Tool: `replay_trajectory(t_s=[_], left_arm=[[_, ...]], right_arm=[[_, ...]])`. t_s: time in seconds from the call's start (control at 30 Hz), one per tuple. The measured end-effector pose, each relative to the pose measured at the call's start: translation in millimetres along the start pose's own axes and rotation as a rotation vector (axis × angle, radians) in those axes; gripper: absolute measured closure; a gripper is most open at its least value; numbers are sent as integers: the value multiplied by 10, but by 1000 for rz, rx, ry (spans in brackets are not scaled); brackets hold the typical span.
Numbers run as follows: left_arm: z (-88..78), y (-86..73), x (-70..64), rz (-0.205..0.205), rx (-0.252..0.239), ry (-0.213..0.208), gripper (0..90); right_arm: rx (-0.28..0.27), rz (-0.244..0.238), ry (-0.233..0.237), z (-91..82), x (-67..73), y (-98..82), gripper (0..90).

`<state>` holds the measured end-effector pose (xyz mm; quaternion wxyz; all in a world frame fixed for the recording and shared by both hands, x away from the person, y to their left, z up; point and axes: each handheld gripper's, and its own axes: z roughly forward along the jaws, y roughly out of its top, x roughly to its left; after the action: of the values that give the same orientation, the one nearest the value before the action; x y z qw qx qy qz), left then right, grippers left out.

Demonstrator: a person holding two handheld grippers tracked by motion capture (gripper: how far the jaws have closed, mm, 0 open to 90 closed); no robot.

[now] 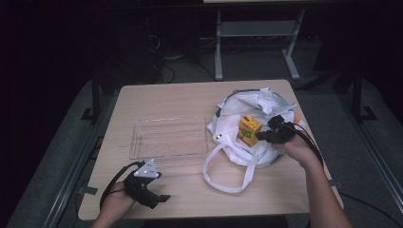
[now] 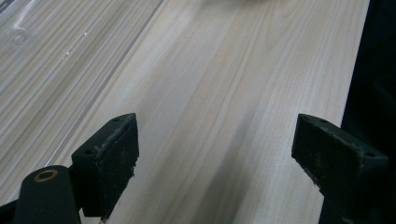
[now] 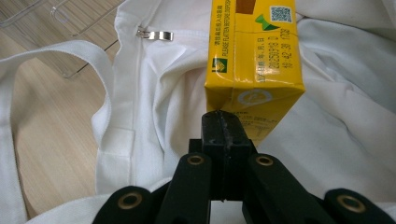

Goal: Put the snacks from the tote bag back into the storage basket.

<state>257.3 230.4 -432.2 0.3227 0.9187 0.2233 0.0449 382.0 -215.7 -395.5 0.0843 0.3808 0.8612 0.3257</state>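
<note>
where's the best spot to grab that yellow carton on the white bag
Take the yellow carton across its two flat side faces near the middle, coming from the right, the bag's open side. It lies tilted on the soft white bag, so a corner grip could let it swing. The right tongs are shut at its lower edge; whether they pinch the edge flap is unclear.

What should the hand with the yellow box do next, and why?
Probably lift the yellow drink carton a little higher, clear of the white cloth bag, then carry it toward the clear plastic tray. The right tool looks shut on the carton's bottom edge, the carton is above the bag, and the tray is beside it.
</note>
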Motion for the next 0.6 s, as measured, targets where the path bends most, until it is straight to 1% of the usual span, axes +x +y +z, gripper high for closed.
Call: replay_trajectory(t_s=[0.1,0.17,0.23,0.3,0.37,0.4,0.43,0.47,0.5,0.6], left_arm=[[-13,-2,1,-3,-3,4,145],[-19,-7,2,-4,-2,3,145],[-15,-12,7,-10,-1,2,146],[-20,-13,13,-6,1,4,146],[-24,-13,10,-10,-4,5,146],[-25,-13,10,-9,-4,5,145],[-24,-13,9,-10,-4,7,146],[-26,-12,8,-10,-4,7,145],[-28,-12,7,-11,-5,7,146],[-28,-12,6,-11,-7,7,145]], right_arm=[[-8,11,4,-44,0,-2,891],[-9,29,-12,-106,-2,3,855],[-6,44,-5,-169,-19,8,800],[-8,56,-16,-240,-25,4,731],[-10,61,-17,-288,-28,-5,673],[-8,59,-25,-307,-29,-2,633],[-5,62,-32,-321,-31,5,613],[-3,52,-43,-341,-38,22,558],[-8,45,-60,-352,-31,35,530],[23,42,-52,-377,-39,124,480]])
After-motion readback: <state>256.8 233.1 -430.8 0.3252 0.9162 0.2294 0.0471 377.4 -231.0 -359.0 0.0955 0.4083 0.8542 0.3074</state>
